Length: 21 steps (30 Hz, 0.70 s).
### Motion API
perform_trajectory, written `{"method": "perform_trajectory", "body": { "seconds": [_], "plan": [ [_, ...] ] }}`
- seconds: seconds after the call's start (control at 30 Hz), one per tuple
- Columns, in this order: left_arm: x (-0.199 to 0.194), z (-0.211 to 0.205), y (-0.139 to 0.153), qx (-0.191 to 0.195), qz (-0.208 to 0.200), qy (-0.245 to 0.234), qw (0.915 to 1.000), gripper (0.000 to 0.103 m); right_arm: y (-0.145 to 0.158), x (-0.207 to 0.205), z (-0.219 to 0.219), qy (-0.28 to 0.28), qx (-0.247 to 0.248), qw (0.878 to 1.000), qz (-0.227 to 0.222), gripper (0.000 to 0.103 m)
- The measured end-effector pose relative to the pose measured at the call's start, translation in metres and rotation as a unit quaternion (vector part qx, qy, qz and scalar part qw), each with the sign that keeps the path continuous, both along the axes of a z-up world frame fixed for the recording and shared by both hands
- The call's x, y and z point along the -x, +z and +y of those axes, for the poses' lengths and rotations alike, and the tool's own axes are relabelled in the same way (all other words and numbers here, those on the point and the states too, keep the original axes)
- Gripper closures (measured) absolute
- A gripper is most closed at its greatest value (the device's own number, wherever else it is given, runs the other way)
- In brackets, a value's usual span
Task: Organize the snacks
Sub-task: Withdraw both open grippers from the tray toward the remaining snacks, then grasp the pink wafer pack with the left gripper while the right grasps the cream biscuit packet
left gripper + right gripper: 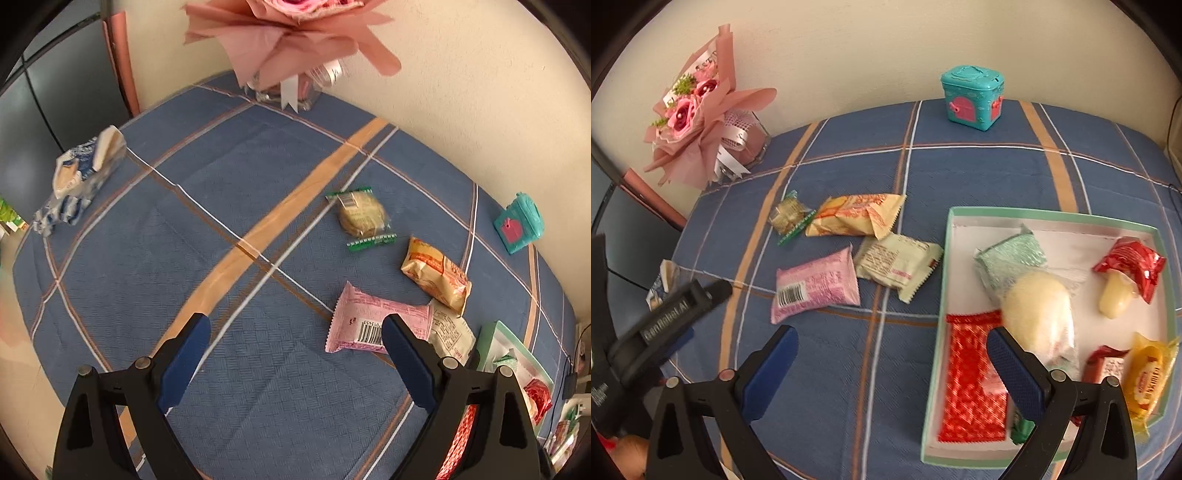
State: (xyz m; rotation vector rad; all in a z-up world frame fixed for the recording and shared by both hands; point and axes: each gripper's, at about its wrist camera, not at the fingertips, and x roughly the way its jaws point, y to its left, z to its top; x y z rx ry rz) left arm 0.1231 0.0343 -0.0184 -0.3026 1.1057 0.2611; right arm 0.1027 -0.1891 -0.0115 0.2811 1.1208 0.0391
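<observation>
Loose snacks lie on the blue plaid tablecloth: a pink packet point(815, 289) point(373, 321), a pale green packet point(897, 264) point(452, 332), an orange-cream packet point(855, 216) point(436, 275) and a cookie in clear wrap point(788, 216) point(362, 216). A green-rimmed white tray point(947, 258) point(493, 334) holds several wrapped snacks. My right gripper point(892, 350) is open and empty, above the cloth at the tray's left edge. My left gripper point(295, 330) is open and empty, just left of the pink packet. A blue-white packet point(79, 177) lies at the far left.
A pink paper bouquet point(698, 122) point(288, 40) stands at the back by the wall. A teal toy box point(973, 98) point(519, 223) sits at the back edge. The left gripper's black body point(665, 317) shows in the right wrist view at the table's left edge.
</observation>
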Motion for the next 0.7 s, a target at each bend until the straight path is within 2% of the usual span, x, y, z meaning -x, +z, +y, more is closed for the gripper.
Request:
{"method": "perform_trajectory", "body": {
  "seconds": [0.2, 0.37, 0.43, 0.7],
  "plan": [
    [-0.016, -0.011, -0.016, 0.036, 0.012, -0.038, 0.9986, 0.009, 0.002, -0.016, -0.003, -0.008, -0.007, 1.0, -0.01, 0.004],
    [-0.032, -0.028, -0.03, 0.058, 0.02, -0.075, 0.9953, 0.009, -0.009, -0.037, -0.017, -0.029, -0.031, 0.999, 0.011, 0.01],
    [-0.036, -0.033, -0.036, 0.064, 0.023, -0.084, 0.9942, 0.009, -0.013, -0.046, -0.019, -0.035, -0.034, 0.999, 0.018, 0.014],
    [-0.05, -0.056, -0.049, 0.072, 0.031, -0.121, 0.9895, 0.009, -0.021, -0.075, -0.021, -0.041, -0.038, 0.998, 0.036, 0.017]
  ]
}}
